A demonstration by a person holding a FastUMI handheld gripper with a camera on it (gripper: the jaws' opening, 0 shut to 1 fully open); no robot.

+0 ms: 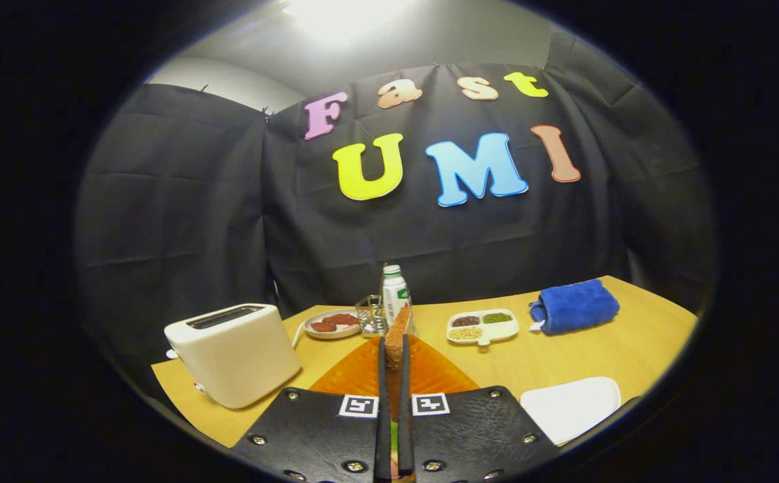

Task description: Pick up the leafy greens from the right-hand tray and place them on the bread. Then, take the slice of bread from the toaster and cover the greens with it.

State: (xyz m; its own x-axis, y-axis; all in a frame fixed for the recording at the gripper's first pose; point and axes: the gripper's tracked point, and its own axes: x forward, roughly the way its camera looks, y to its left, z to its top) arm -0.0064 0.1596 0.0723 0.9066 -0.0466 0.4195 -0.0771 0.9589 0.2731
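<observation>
gripper (394,352) fingers nearly closed, clamping the slice of bread (397,333) upright above the orange mat (362,372) (mid table). toaster (233,352) stands at the table's left edge; white tray (572,406) at its right front corner.

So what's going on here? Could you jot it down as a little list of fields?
claw: two fingers closed on a bread slice
bread slice: held upright on edge, above the orange plate
orange plate: just ahead of the claw
toaster: white, left of the plate, slots look empty
white tray: right of the claw
blue towel: far right, rolled
</observation>
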